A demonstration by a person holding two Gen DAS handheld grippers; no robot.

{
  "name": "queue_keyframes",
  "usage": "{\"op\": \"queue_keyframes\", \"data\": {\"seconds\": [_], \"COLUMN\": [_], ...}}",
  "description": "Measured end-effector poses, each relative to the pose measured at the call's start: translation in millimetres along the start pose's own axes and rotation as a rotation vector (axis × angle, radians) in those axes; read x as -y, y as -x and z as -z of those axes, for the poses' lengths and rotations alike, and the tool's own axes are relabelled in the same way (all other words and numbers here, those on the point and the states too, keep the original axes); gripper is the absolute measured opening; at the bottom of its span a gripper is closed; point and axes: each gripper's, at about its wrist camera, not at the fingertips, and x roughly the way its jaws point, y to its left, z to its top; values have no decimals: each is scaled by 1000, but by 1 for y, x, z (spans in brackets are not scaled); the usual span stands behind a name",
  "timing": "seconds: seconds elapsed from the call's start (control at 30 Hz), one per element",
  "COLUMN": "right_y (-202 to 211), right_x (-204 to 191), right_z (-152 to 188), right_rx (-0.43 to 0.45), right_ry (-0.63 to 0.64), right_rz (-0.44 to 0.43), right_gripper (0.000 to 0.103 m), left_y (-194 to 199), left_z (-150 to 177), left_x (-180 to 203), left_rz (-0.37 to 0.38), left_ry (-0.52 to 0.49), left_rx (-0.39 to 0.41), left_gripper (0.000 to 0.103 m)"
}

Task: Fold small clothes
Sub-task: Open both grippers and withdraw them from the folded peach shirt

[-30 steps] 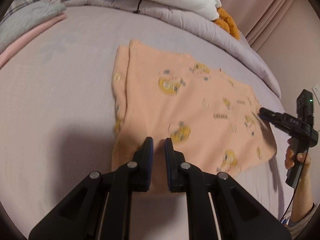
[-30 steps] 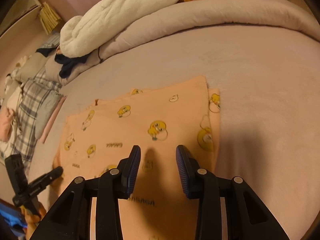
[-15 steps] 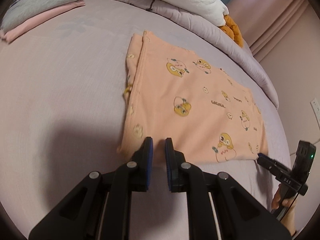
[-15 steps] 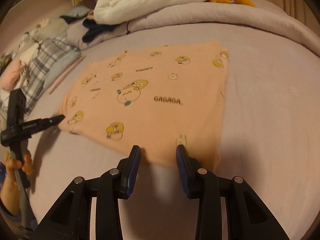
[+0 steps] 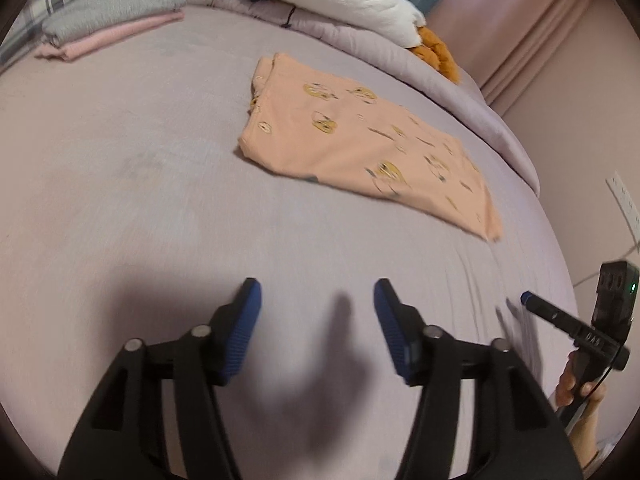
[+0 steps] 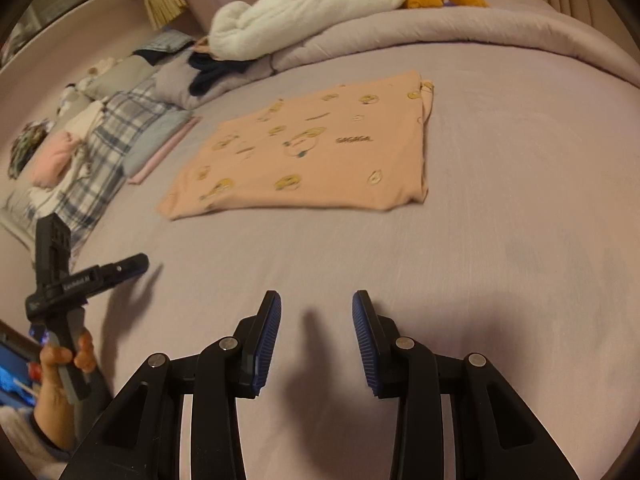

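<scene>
Ahead of the left claw (image 5: 316, 300), well apart from its blue pads and a little to the right, the peach duck-print garment (image 5: 360, 140) lies folded flat on the lilac bed (image 5: 120, 160). Both claws hang over bare sheet with jaws spread wide and nothing between them, the right claw (image 6: 316, 312) likewise facing the garment from well short of its near edge. Beyond the garment from either claw lie a rolled duvet (image 6: 440, 36), a white blanket (image 6: 304, 12) and stacked folded clothes (image 5: 108, 28).
</scene>
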Motion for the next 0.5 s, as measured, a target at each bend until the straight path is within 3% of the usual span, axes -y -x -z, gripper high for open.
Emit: {"op": "queue_keyframes", "data": {"seconds": [0.17, 0.37, 0.5], "right_y": [9, 23, 30], "right_x": [-10, -31, -44], "right_z": [12, 19, 24], "right_rx": [16, 64, 88], "right_ry": [-20, 18, 47], "right_rz": [-52, -56, -64], "right_gripper": [44, 64, 66], "left_y": [24, 45, 56], "left_z": [25, 34, 36], "left_x": [15, 32, 43], "left_rz": [-19, -13, -18], "left_ry": [-32, -54, -70], "left_rx": [30, 75, 108], "left_gripper": [74, 85, 92]}}
